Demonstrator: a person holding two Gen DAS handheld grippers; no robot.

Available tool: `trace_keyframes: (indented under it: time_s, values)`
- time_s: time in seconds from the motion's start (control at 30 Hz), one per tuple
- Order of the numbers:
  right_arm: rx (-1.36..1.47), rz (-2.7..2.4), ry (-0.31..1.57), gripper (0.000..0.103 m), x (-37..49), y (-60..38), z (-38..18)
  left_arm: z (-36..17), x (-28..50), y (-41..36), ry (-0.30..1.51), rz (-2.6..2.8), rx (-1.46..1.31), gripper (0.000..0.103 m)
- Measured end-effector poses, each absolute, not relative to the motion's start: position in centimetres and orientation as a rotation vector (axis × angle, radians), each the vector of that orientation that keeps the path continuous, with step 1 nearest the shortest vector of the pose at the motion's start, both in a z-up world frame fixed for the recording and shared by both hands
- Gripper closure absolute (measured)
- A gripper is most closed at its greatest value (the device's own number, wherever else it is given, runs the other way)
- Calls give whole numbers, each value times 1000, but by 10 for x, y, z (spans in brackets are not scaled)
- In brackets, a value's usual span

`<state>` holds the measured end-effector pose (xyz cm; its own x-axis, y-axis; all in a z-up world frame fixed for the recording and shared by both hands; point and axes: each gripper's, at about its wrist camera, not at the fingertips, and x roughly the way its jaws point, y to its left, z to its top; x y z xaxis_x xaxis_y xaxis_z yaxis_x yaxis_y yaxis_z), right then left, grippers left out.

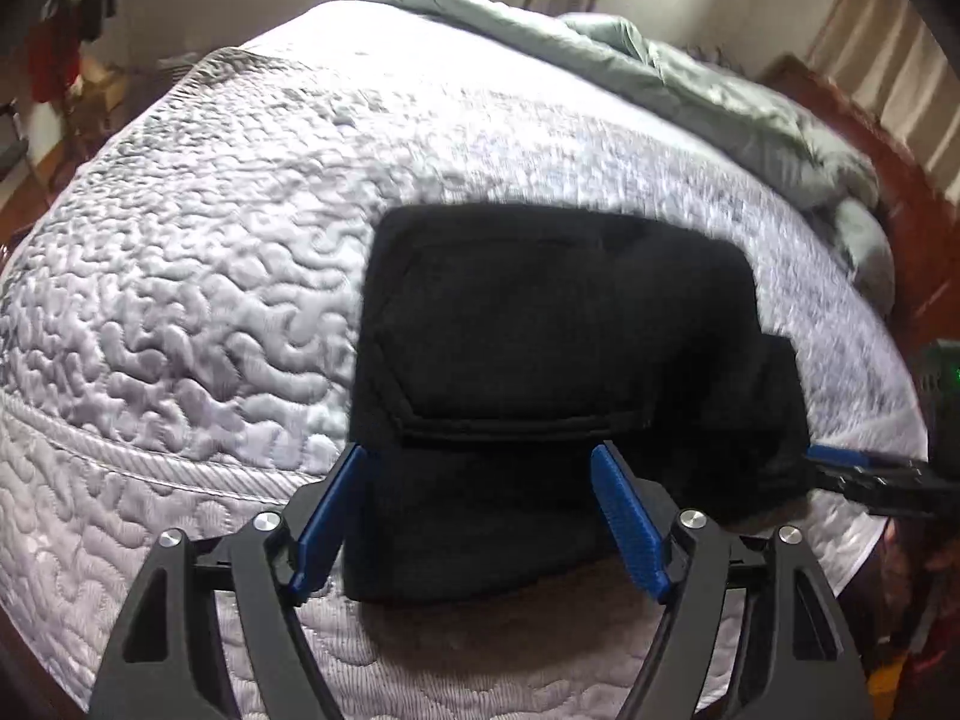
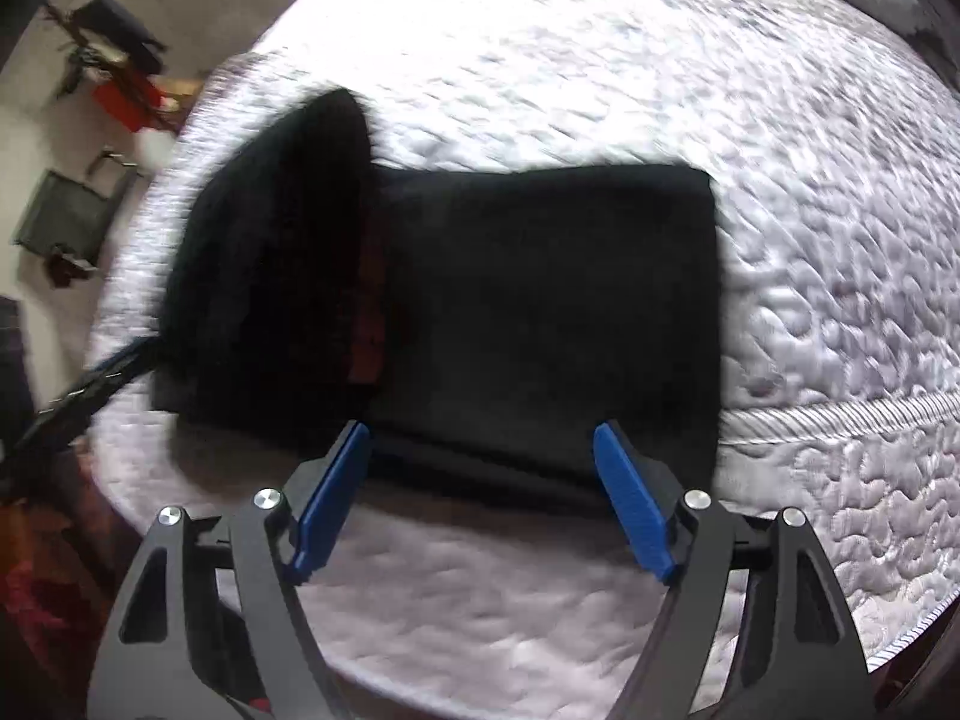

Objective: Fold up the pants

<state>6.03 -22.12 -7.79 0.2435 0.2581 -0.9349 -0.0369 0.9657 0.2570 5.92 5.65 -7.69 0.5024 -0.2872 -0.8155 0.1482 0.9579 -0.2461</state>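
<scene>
The black pants (image 1: 540,348) lie folded into a compact block on the white quilted bed, a back pocket showing on top. My left gripper (image 1: 480,468) is open, its blue fingers spread over the near edge of the pants, holding nothing. In the right wrist view the pants (image 2: 510,300) lie flat, with a raised fold at their left end. My right gripper (image 2: 483,450) is open at their near edge, empty. The right gripper's blue tip (image 1: 840,456) shows at the right end of the pants in the left wrist view.
The white quilted mattress (image 1: 210,300) fills both views; its seamed edge (image 2: 840,414) runs to the right. A grey duvet (image 1: 720,96) is bunched at the far right. A wooden bed frame (image 1: 852,120) and room clutter (image 2: 108,72) lie beyond.
</scene>
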Motion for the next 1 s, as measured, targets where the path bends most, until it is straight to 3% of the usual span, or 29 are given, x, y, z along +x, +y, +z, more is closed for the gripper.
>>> trace_keyframes:
  time_s: [0.37, 0.4, 0.47, 0.5, 0.6, 0.8, 1.0]
  values:
    - [166, 336, 1366, 19, 93, -133, -59, -73, 66, 81, 1102, -126, -142, 18]
    - [173, 339, 1382, 22, 95, -130, -66, -76, 65, 84, 1109, -123, -156, 17]
    - [210, 370, 1421, 56, 101, -124, -80, -82, 65, 88, 1124, -121, -180, 15]
    - [219, 372, 1434, 90, 100, -123, -84, -85, 65, 89, 1131, -119, -189, 15]
    - [219, 410, 1392, 97, 95, -128, -76, -88, 64, 91, 1131, -132, -206, 15]
    - [289, 439, 1305, 98, 86, -158, -48, -91, 66, 77, 1116, -152, -169, 15]
    - [273, 344, 1406, 98, 86, -170, -107, -115, 74, 58, 1170, -159, -129, 11]
